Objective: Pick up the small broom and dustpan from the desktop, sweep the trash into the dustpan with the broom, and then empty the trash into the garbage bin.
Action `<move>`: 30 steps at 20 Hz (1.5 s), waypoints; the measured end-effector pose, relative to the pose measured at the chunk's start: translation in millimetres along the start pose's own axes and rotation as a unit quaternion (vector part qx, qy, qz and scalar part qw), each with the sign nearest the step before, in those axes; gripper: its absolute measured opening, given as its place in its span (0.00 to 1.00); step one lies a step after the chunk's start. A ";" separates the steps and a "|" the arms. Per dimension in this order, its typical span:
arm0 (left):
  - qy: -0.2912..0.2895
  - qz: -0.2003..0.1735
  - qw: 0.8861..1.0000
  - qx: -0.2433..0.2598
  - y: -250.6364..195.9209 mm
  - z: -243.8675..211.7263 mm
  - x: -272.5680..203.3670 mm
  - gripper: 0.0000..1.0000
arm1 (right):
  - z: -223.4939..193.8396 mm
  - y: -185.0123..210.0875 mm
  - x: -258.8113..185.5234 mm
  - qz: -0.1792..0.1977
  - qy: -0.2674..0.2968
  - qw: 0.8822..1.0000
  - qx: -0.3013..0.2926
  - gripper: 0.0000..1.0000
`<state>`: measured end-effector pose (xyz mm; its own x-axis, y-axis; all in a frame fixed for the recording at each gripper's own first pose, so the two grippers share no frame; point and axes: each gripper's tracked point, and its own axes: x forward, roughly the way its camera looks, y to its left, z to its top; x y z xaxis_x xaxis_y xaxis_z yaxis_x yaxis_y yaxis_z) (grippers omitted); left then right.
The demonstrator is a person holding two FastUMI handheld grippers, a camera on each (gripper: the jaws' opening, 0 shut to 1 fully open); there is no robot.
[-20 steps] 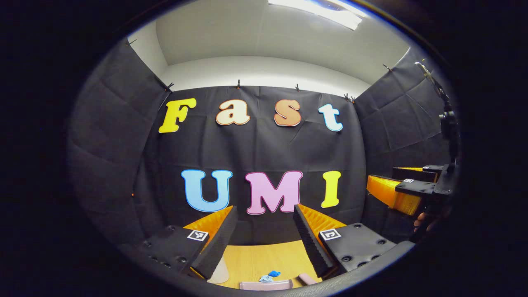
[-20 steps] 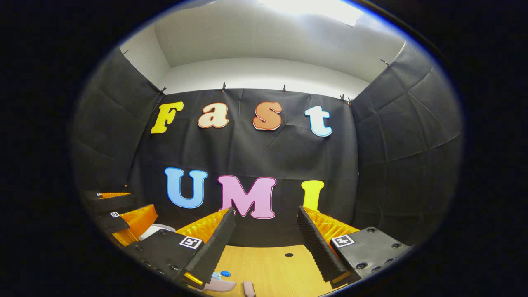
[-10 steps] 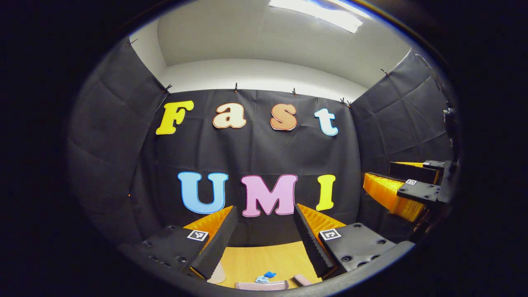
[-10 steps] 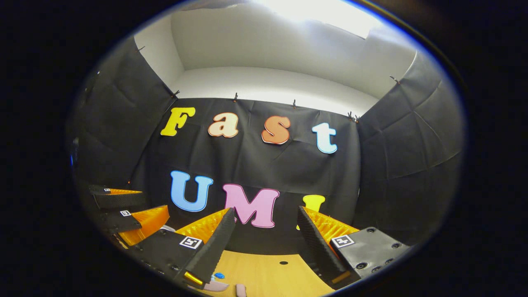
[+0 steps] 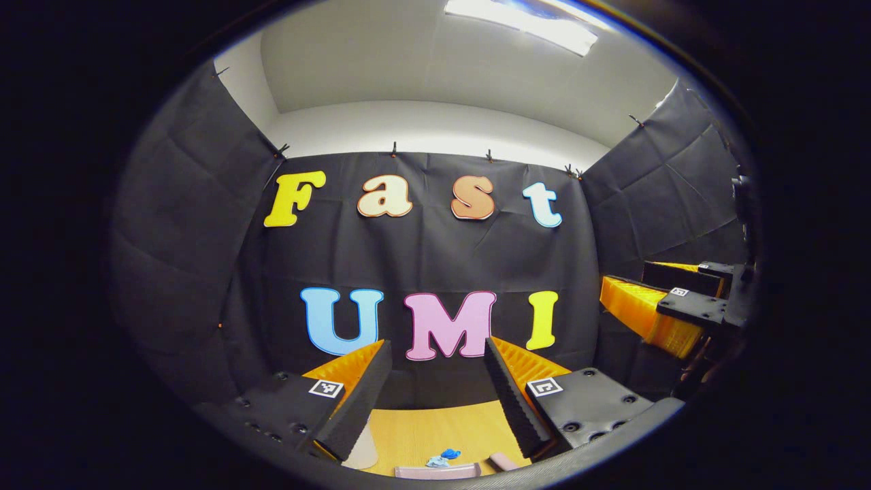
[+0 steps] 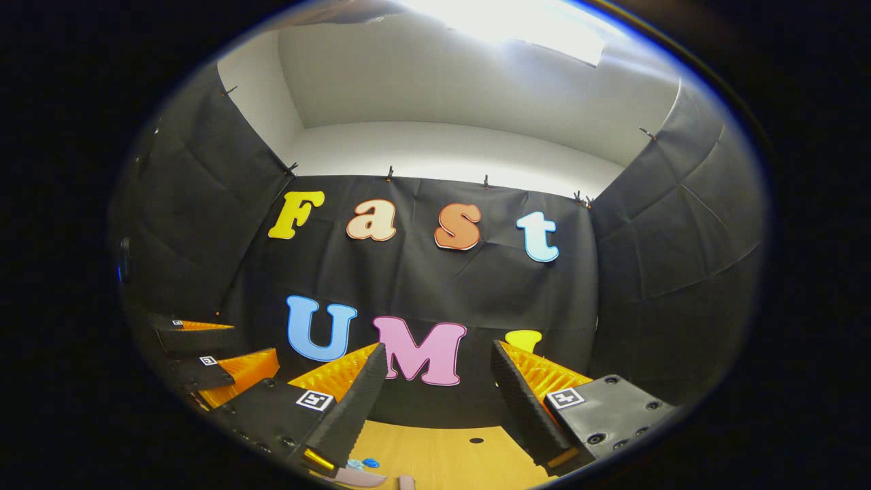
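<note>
Aloft, left gripper (image 5: 435, 391) and right gripper (image 6: 435, 395) agape

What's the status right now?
Both hand-held grippers, left and right, open, empty. Blue trash on desktop, unswept. Nothing in the way.

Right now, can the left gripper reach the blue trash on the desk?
Probably yes: the left gripper is open and empty, and the blue trash lies on the desk just ahead, below its fingers, nothing between.

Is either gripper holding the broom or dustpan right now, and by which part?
Nothing is held. The left gripper and right gripper both stand open and empty above the desktop.
</note>
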<state>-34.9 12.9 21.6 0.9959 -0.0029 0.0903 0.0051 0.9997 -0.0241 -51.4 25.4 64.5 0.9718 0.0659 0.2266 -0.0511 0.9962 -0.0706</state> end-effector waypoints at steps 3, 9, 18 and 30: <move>-0.003 -0.003 1.000 -0.001 0.6 1.4 2.1 0.80 | 5.8 3.4 -0.7 0.002 -0.014 1.000 -0.008 0.97; -0.001 -0.009 1.000 -0.002 3.6 -3.1 13.7 0.80 | 0.3 8.7 7.2 0.001 -0.012 1.000 -0.014 0.93; 0.034 -0.005 0.999 -0.014 13.5 -33.7 28.1 0.80 | -26.1 13.5 24.2 0.008 0.017 1.000 -0.015 0.93; 0.589 0.028 0.790 -0.171 4.4 -331.6 17.1 0.83 | -405.7 57.6 -13.8 0.058 0.556 0.824 0.086 0.98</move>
<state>12.0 9.2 -307.1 0.3881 -0.1808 -0.9037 -0.2190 0.9344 -0.2809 25.7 58.7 -336.8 0.5627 0.1633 -0.8104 -0.0978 0.9866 0.1308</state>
